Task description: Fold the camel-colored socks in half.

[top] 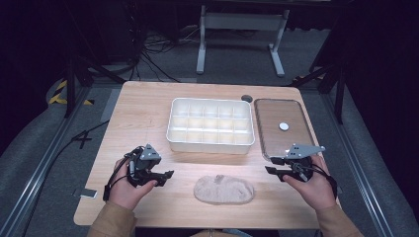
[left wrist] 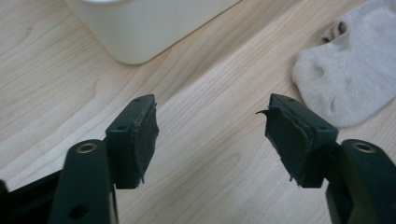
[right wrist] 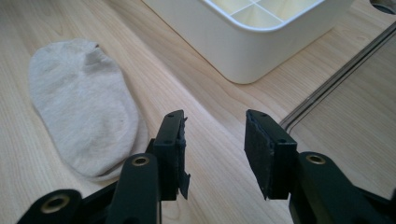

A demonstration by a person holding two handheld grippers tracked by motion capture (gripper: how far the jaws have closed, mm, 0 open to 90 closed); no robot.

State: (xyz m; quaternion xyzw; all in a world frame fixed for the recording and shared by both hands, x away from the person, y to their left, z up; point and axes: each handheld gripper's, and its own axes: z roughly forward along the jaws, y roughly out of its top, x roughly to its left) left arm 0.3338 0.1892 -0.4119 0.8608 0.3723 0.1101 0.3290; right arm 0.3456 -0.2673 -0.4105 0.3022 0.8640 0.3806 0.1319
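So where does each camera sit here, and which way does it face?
High view: above the table, looking down on tray, lid, sock; forearms, both grippers.
Left gripper view: rides the left gripper, facing tray corner and sock; open jaws.
Right gripper view: rides the right gripper, facing sock, tray, lid edge; open jaws.
All share sock and tray.

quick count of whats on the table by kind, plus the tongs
sock: 1
white divided box: 1
clear lid: 1
tongs: 2, left tongs and right tongs, both open with nothing between them
total: 5
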